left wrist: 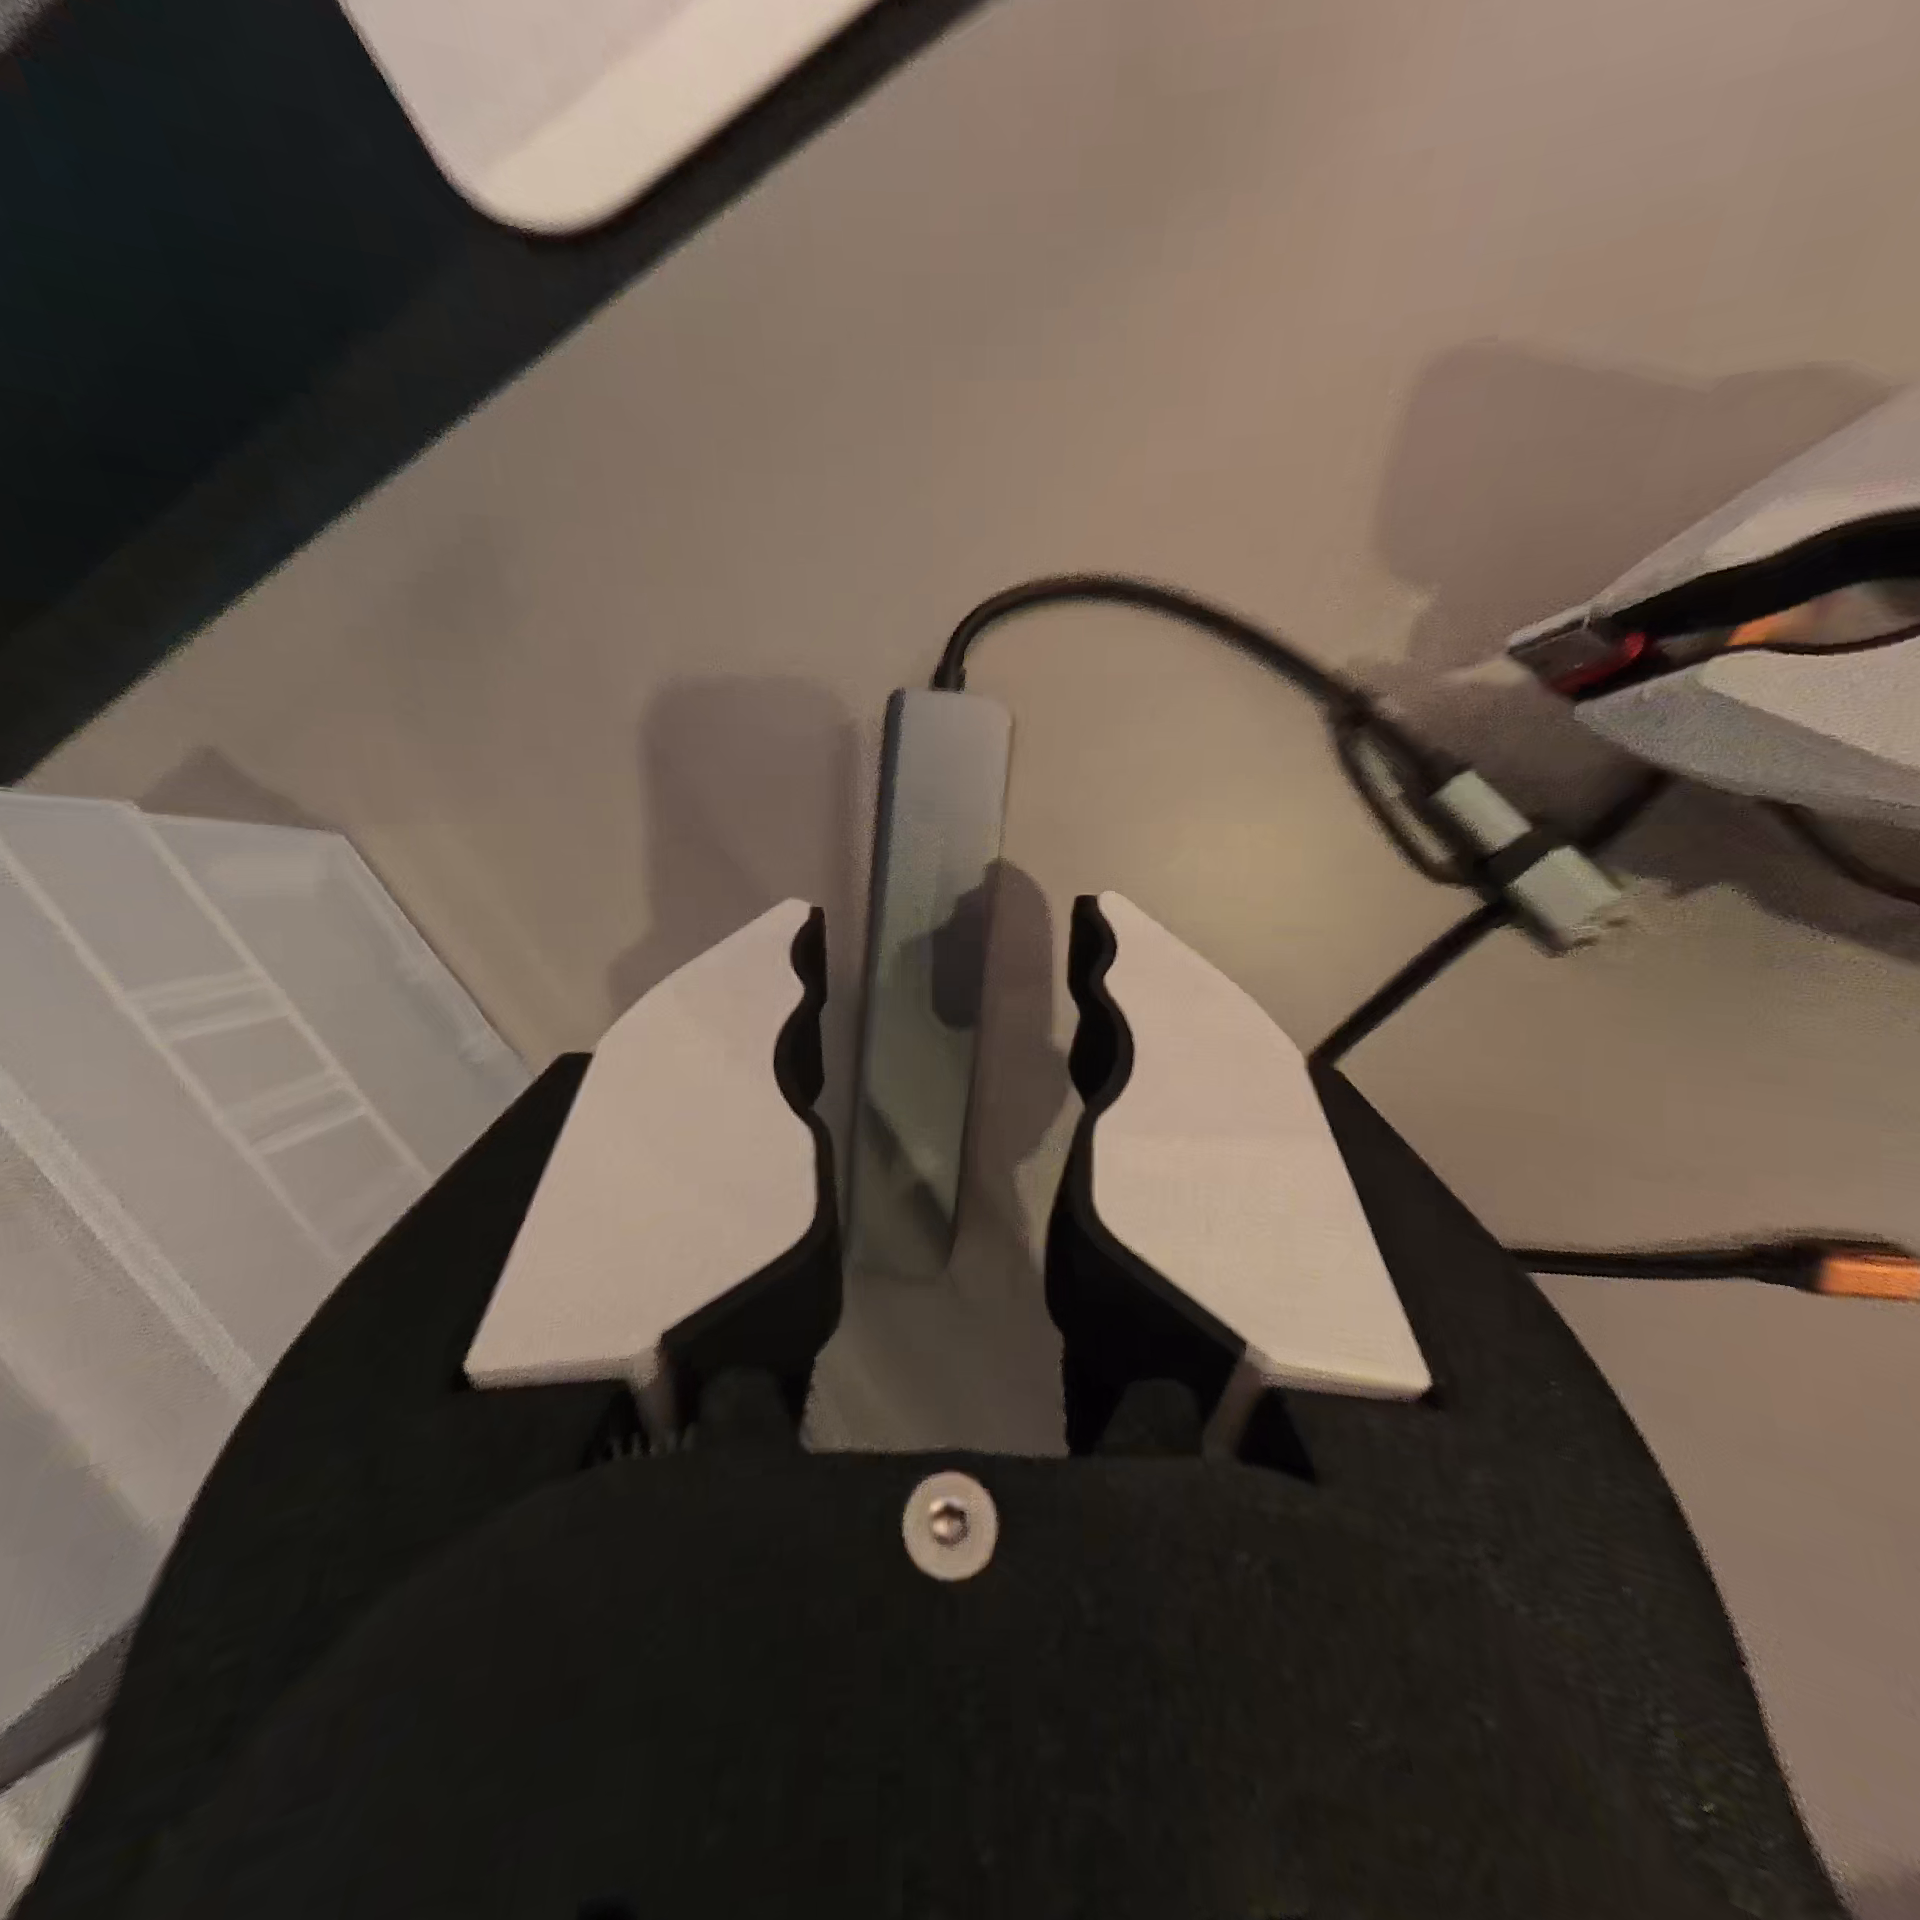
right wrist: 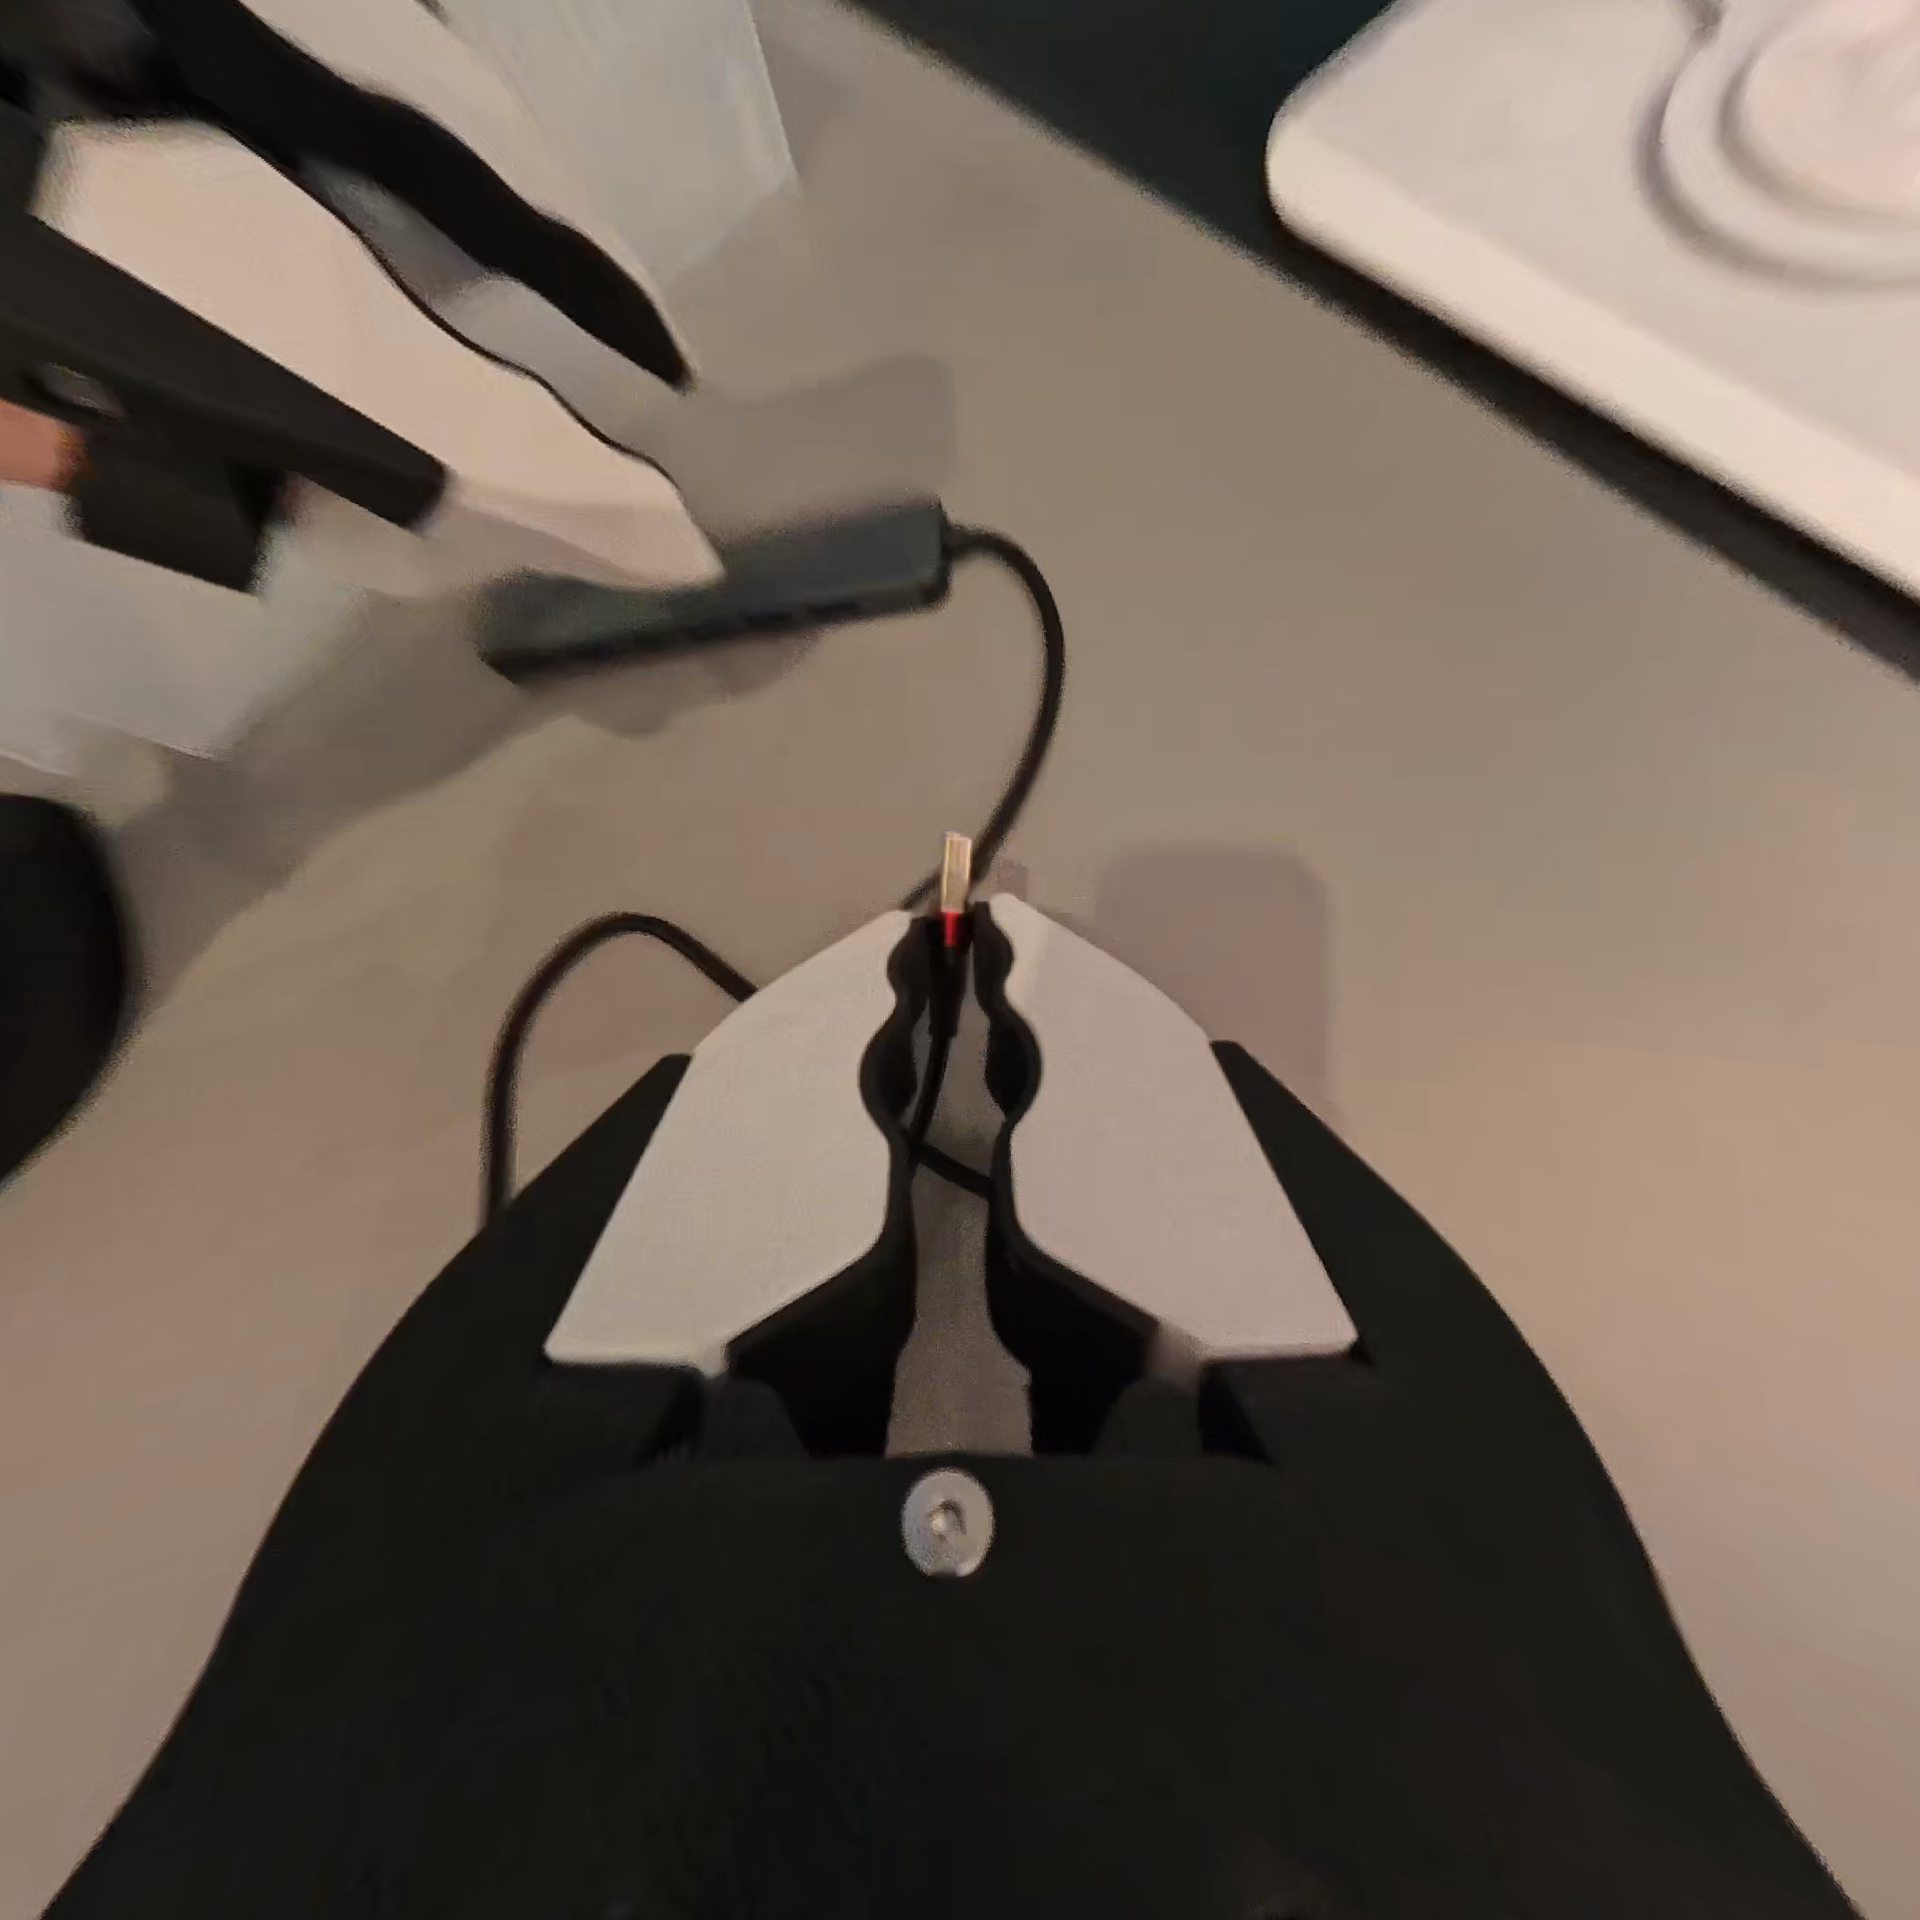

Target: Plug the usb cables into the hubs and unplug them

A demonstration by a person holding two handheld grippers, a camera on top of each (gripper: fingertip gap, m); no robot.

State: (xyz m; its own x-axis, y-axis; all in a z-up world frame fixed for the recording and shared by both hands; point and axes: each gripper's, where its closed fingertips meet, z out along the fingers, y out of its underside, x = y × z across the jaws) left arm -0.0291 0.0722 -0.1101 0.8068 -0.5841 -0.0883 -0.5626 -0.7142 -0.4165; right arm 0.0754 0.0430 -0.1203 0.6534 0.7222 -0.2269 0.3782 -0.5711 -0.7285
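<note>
Grey hub (left wrist: 935, 966) lies between our parted left gripper (left wrist: 945, 925) for bracing, while our right gripper (right wrist: 954, 914) pinches the USB plug (right wrist: 956, 871) tip-forward for insertion.

Beige table (left wrist: 1195, 312) carries a grey hub (left wrist: 935, 935) (black lead attached) and, seemingly, a translucent box (left wrist: 156, 1039).

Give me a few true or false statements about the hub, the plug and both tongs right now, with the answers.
1. The right tongs grip a USB plug. True.
2. The plug is already in the hub. False: it is apart from the hub, over the table.
3. The left tongs are shut tight on the hub. False: they are open, one finger on each side of it.
4. A black cable leaves one end of the hub. True.
5. The hub is bright red. False: it is dark grey.
</note>
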